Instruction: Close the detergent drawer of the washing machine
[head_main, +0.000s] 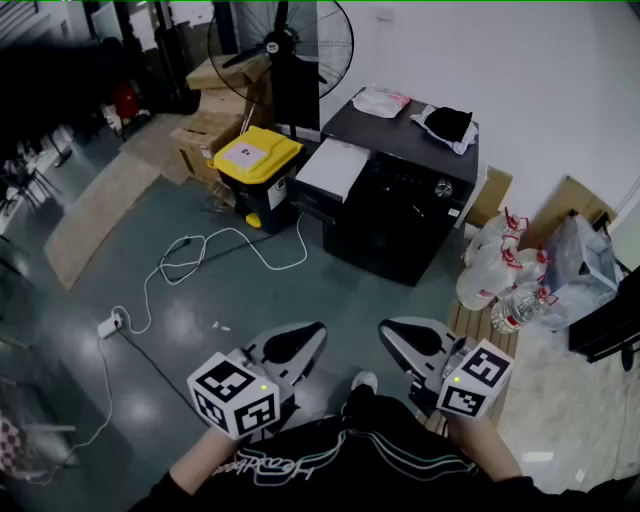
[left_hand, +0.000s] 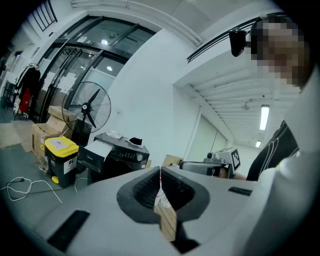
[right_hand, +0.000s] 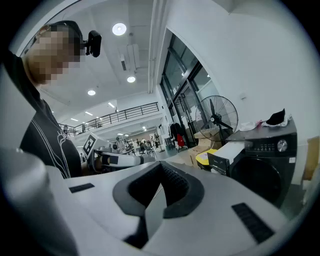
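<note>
The closing has not begun. The white, box-shaped detergent drawer (head_main: 332, 166) stands pulled out of the upper corner of the black front-loading washing machine (head_main: 400, 215), and its flat pale top sits well proud of the dark front. By my judgement the whole task is left: the approach to the machine, a tool set against the drawer's face, and the push home.

The grey left tool (head_main: 290, 345) and the grey right tool (head_main: 415, 340) hang well apart from the washing machine, close to the person's body, with a stretch of glossy grey-green floor (head_main: 330, 290) between. In the left gripper view the left tool (left_hand: 160, 185) has its ribbed black pads (left_hand: 145, 187) meeting at the tips, with nothing between them. In the right gripper view the right tool (right_hand: 160, 182) is drawn together in the same way and is also empty.

The washing machine has a smooth, matt black shell and a round silvery knob (head_main: 443, 187) on its control strip. On its top lie a crumpled black cloth (head_main: 448, 122) and a white wrapped bundle (head_main: 382, 100). Just beside the washing machine on the drawer's side stands a dark plastic bin with a yellow lid (head_main: 257, 155), and behind that a black wire-caged pedestal fan (head_main: 285, 45). On the machine's other side are slumped clear plastic bags of bottles (head_main: 500, 270). A thin white cable (head_main: 190, 250) loops over the floor in front of the bin.
</note>
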